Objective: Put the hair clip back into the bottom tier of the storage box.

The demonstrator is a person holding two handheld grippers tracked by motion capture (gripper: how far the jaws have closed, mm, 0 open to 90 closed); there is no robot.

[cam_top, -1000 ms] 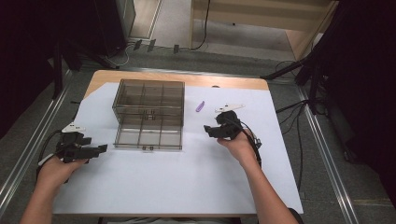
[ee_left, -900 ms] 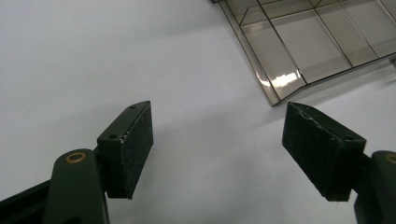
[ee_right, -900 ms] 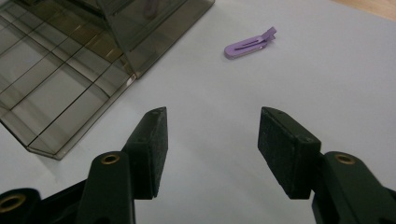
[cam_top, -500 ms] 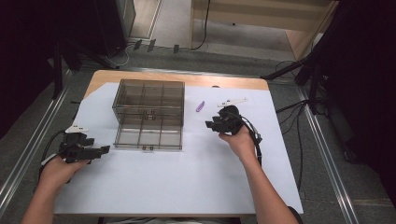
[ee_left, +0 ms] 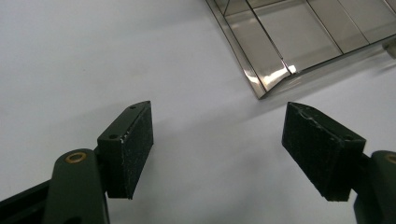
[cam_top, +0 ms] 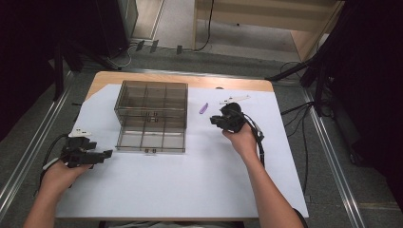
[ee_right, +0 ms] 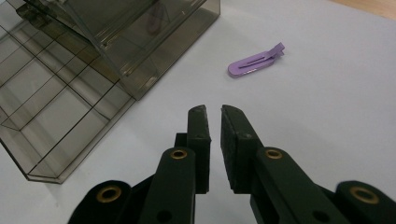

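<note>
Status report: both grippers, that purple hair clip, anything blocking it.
Left gripper open, empty, near smoky clear plastic compartment box. Right gripper nearly shut, empty, pointed toward purple hair clip. Clip flat on white table cover, path clear.

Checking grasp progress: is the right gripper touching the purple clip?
Apart. The right gripper view shows bare white table between the right gripper and the purple clip.

No words, numbers or signs are showing anywhere that can be read. Nothing is written on the white table sheet (cam_top: 190, 185), the smoky plastic box (cam_top: 151, 114) or the purple clip (ee_right: 254, 64).
</note>
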